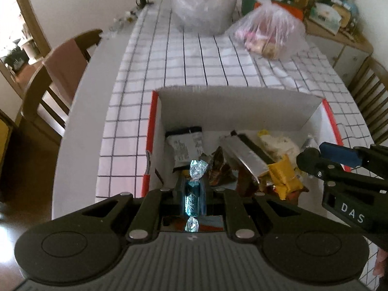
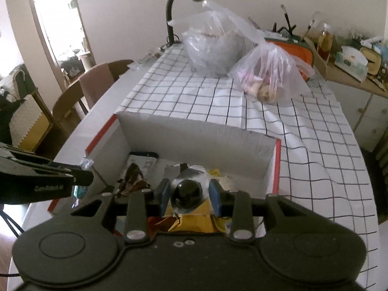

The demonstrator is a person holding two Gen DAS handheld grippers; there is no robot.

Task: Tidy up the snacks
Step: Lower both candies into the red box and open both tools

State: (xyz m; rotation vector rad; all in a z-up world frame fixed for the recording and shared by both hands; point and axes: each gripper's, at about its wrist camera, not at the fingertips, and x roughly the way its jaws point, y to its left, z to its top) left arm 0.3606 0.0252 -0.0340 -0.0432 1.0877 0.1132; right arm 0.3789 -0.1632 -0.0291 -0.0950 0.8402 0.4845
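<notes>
Two hand-held grippers (image 1: 194, 194) (image 2: 190, 194): one blue candy (image 1: 193, 196), one silver-wrapped ball (image 2: 186, 192).

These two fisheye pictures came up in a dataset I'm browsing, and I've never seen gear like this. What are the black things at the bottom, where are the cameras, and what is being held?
The black things are hand-held grippers; a person carries one in each hand, and each has a camera looking along its two fingers. So one picture looks out from the left gripper, the other from the right gripper.

Both are over an open cardboard box of mixed snacks, on a table with a checked tablecloth. Two plastic bags sit farther back.

The left gripper is shut on a blue wrapped candy. The right one is shut on a dark round sweet in clear wrapping.
</notes>
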